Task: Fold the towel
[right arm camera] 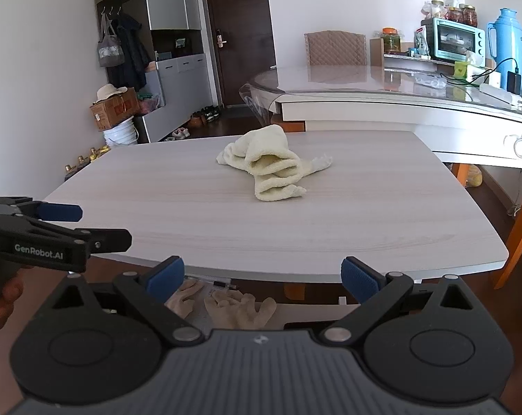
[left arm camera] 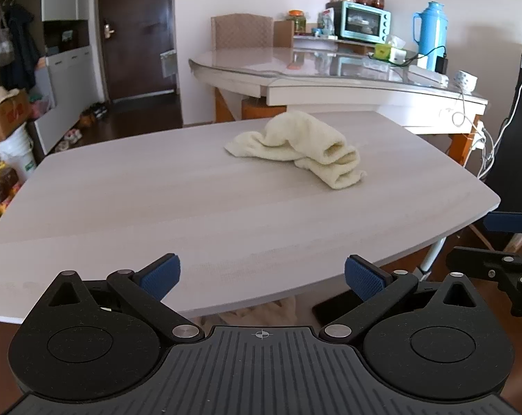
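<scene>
While both grippers are hovering at the near edge of the pale wood-grain table [left arm camera: 122, 207], nothing is being gripped. Left gripper [left arm camera: 262, 275] is sitting with its blue-padded fingers [left arm camera: 160, 276] spread wide, empty. Right gripper [right arm camera: 262, 275] is likewise spread, holding nothing. Crumpled cream terry towel [left arm camera: 305, 147] is lying bunched in a heap on the far half of the table, well apart from both grippers, unfolded. Pale gloves [right arm camera: 240, 306] are lying below the table edge.

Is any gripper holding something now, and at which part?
Nothing is held. The left gripper and right gripper are open, short of the crumpled towel on the table.
</scene>
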`<state>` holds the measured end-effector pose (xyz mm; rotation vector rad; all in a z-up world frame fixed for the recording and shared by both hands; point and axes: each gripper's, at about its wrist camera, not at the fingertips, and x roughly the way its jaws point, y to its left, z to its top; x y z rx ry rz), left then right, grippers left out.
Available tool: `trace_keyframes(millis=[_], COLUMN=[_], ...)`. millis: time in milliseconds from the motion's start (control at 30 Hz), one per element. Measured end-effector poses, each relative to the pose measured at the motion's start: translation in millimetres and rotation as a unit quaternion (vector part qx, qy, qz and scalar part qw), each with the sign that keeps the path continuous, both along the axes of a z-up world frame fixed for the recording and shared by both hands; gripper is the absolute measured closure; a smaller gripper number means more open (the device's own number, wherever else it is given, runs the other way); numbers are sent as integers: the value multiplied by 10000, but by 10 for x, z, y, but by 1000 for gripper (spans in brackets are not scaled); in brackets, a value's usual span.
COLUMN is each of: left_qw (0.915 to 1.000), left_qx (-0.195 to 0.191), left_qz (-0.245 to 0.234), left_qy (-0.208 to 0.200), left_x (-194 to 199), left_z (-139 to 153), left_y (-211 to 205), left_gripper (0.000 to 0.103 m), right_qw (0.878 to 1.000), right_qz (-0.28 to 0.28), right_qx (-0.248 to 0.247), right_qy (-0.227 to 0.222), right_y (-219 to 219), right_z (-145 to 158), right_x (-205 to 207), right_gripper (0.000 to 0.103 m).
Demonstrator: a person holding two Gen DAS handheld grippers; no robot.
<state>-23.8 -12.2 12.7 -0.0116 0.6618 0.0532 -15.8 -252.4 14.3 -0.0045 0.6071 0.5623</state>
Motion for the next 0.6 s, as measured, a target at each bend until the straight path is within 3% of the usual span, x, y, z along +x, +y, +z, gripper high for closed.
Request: trace_keyframes(millis=[600], left_qw=[10000], left_qx=[-59], left_qz=[39], left_qy=[-6], left_x=[10], left_z=[-32], left_y=[26], left_gripper=[0], right_qw=[10000], right_qz=[46], right_qx=[-27], right_qy=[30], right_y=[40], right_z=[34], right_x=[-3], right_gripper=[4])
